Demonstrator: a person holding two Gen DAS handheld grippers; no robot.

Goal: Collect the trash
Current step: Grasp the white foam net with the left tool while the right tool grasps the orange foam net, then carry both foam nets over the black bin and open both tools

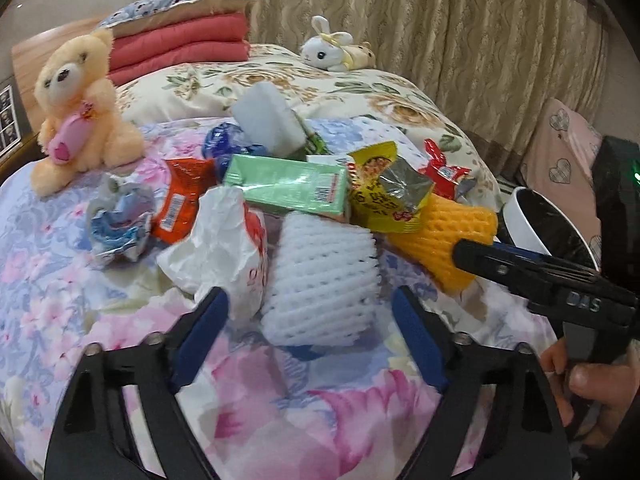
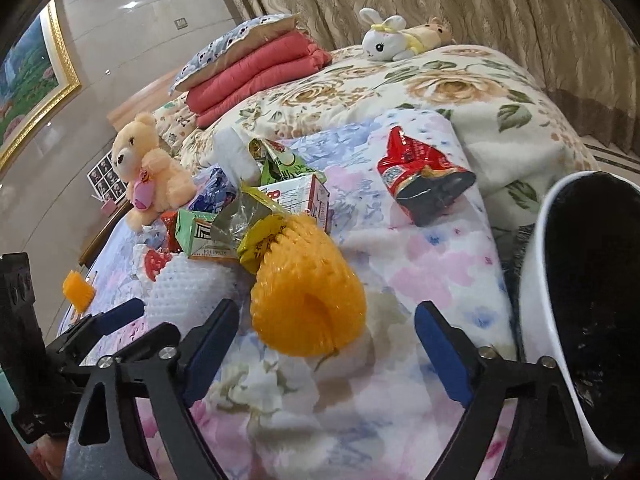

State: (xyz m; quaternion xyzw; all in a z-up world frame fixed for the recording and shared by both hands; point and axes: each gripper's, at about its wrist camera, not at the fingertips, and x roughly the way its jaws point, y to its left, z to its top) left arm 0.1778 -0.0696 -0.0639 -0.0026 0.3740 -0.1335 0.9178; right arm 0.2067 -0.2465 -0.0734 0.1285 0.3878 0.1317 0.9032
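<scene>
Two tools [image 1: 308,312] [image 2: 324,332] apart, empty.

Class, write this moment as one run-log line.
left gripper: open, at white foam net | right gripper: open, at orange foam net | bin: right

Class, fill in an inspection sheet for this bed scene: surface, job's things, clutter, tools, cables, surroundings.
Surface: floral bedspread, rumpled.
Job's things: white foam net ahead of the left tool; orange foam net ahead of the right tool; green carton, yellow wrapper, red wrapper, crumpled white bag; white bin at bedside, black-lined.
Clutter: teddy bear, plush rabbit, folded red quilt.
Tools: both open, pads touching nothing.
Cables: nothing seen.
Surroundings: beige curtains, framed picture.
</scene>
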